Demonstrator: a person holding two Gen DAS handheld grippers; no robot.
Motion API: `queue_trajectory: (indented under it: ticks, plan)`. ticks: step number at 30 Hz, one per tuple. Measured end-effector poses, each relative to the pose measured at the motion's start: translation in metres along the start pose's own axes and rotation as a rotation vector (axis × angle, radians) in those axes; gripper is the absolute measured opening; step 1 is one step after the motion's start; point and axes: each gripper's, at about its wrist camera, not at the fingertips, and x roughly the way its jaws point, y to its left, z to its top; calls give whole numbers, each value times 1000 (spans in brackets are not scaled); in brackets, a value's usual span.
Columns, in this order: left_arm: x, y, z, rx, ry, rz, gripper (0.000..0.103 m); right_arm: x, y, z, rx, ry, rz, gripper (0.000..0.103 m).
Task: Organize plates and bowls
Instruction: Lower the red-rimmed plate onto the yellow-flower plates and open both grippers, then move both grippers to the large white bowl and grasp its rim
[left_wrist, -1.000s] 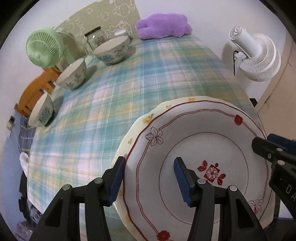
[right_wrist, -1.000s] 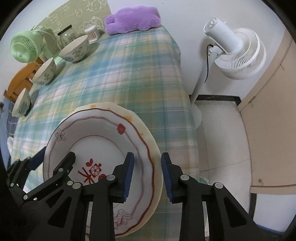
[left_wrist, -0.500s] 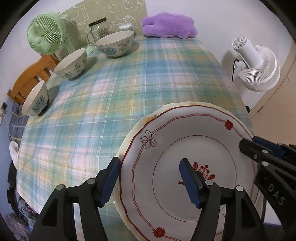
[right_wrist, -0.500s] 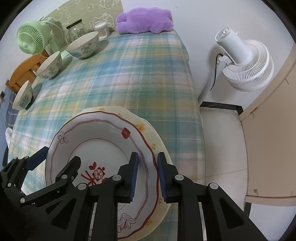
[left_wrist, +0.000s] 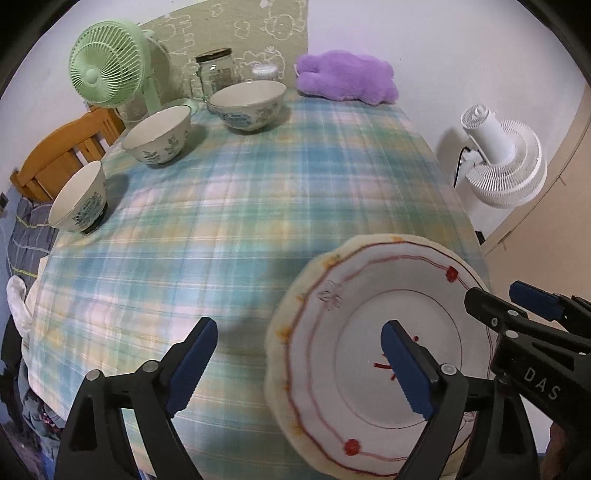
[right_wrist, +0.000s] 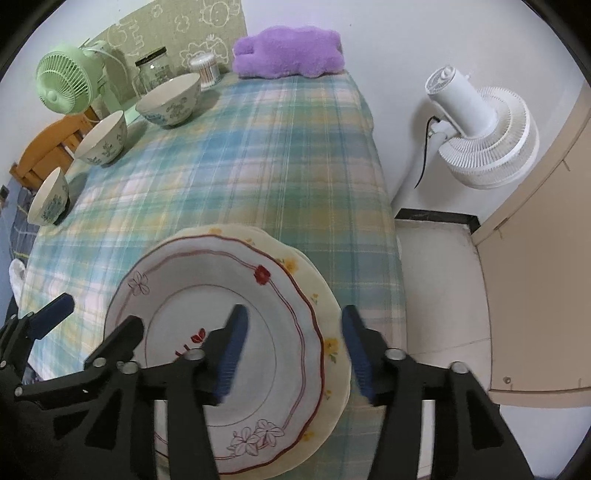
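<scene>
A white plate (left_wrist: 373, 332) (right_wrist: 221, 295) with a red line and flowers lies on a cream plate (left_wrist: 275, 354) (right_wrist: 332, 343) near the table's front right corner. My left gripper (left_wrist: 301, 365) hangs above the stack's left side. Its jaws are opening wide, one finger over the cloth, the other over the plate's middle, touching nothing. My right gripper (right_wrist: 295, 350) straddles the stack's right rim; its jaws are opening and the pads stand clear of the rim. Three patterned bowls (left_wrist: 247, 105) (left_wrist: 159, 133) (left_wrist: 79, 203) stand apart along the far left.
A plaid cloth (left_wrist: 240, 206) covers the table. At the back stand a green fan (left_wrist: 107, 70), a glass jar (left_wrist: 216, 74) and a purple plush (left_wrist: 347, 79). A white fan (right_wrist: 480, 125) is on the floor at right, a wooden chair (left_wrist: 55, 158) at left.
Both grippers have opened: the right one was shut on the plate's right rim and has let go, and the left has spread wider. Both have pulled up and back from the stack.
</scene>
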Motion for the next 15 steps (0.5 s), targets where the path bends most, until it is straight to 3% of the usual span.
queue_trajectory:
  ticks: [6,15]
  plan:
    - [-8,36,9,20,-9,-50,93,-10,28,3,23,-24,-25,62]
    - [-21,104,25,62,-43,-98,93,-24,101,6,51,-74,-100,62]
